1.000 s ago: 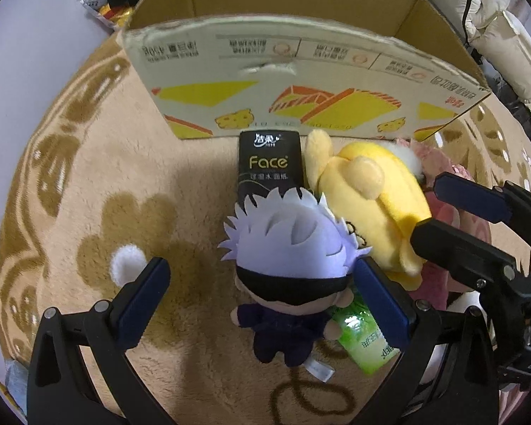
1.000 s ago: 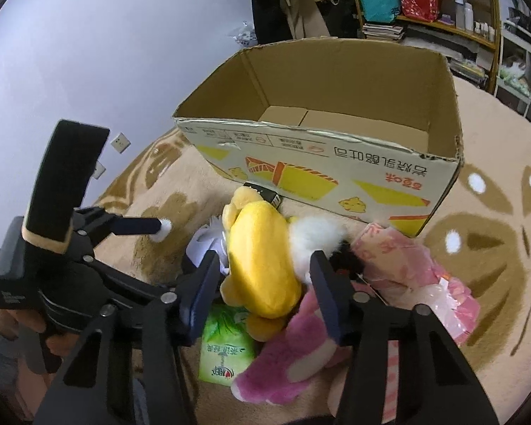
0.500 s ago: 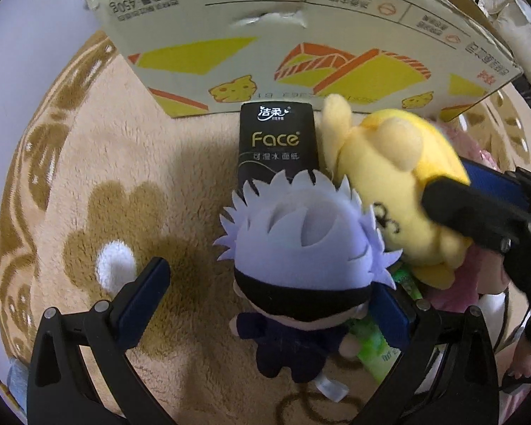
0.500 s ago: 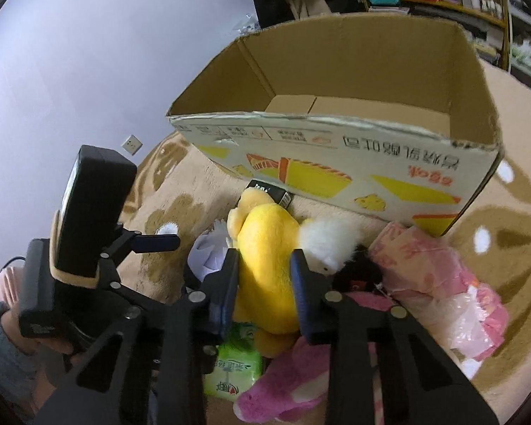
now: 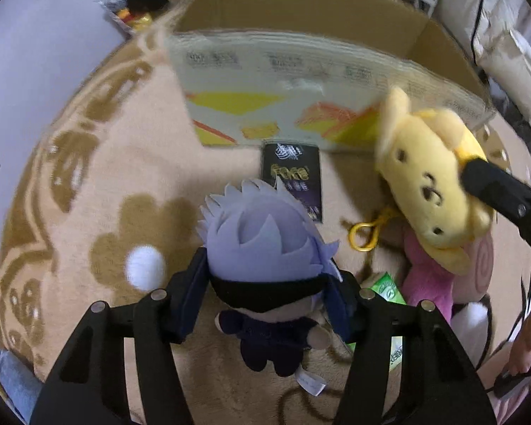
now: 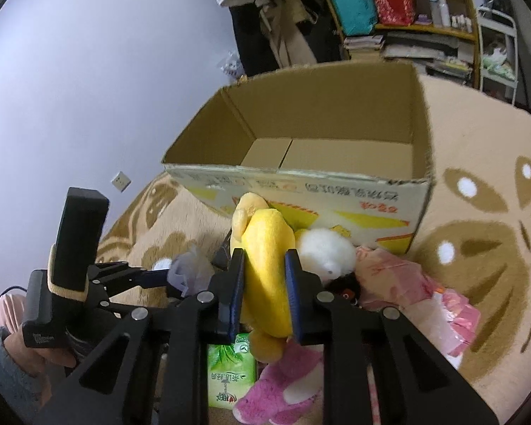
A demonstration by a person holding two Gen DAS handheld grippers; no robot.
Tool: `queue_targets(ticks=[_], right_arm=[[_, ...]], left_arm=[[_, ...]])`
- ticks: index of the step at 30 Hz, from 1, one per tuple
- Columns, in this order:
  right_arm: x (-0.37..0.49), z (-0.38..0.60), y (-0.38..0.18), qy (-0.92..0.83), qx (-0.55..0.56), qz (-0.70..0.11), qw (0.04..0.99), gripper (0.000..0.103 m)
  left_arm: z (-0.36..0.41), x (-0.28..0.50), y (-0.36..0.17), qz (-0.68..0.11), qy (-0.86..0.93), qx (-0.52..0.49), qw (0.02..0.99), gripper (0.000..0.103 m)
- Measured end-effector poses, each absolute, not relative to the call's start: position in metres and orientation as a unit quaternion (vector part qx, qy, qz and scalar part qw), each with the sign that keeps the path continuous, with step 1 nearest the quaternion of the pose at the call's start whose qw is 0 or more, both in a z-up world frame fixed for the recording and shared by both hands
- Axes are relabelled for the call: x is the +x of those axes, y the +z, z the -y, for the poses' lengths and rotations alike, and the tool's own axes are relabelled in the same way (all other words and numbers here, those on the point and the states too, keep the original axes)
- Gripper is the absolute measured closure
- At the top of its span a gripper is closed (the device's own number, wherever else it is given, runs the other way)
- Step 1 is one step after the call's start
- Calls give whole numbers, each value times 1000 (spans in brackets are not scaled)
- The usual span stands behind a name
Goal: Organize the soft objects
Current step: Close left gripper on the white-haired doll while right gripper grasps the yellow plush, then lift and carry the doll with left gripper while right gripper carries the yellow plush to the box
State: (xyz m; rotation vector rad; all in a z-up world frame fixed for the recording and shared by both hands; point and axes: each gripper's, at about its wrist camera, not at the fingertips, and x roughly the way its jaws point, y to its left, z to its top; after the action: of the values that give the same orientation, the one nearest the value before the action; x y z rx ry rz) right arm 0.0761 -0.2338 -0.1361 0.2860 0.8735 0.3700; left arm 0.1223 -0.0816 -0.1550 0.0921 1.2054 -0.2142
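Note:
My left gripper (image 5: 265, 294) is shut on a small doll with pale purple spiky hair (image 5: 262, 244), a black blindfold and a dark suit, just above the rug. My right gripper (image 6: 263, 290) is shut on a yellow plush (image 6: 265, 265) and holds it raised in front of the open cardboard box (image 6: 336, 184). In the left wrist view the yellow plush (image 5: 428, 184) hangs at the right, before the box's front wall (image 5: 283, 99). A pink plush (image 6: 283, 386) and a green tissue pack (image 6: 230, 375) lie below it.
A black "Face" tissue pack (image 5: 292, 180) lies against the box front. A white fluffy toy (image 6: 325, 251) and pink plastic packs (image 6: 424, 290) lie right of the yellow plush. The beige patterned rug (image 5: 99, 184) spreads around. Shelves and hanging clothes (image 6: 389, 10) stand behind the box.
My left gripper has closed on the purple-haired doll. My right gripper, shut on the yellow plush, has lifted it off the pile toward the box.

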Motion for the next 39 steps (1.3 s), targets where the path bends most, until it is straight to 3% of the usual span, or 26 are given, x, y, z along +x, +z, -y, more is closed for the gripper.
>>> queue_targets(ticks=[22,39], right_arm=[[19,260,-40,112,132,-258,951,80],[61,266,-15,113,124,-227,960,80]], left_arm=[[56,94,-4,-341,-60,106,932,45],[94,147,29,-279,-98,135,946,44]])
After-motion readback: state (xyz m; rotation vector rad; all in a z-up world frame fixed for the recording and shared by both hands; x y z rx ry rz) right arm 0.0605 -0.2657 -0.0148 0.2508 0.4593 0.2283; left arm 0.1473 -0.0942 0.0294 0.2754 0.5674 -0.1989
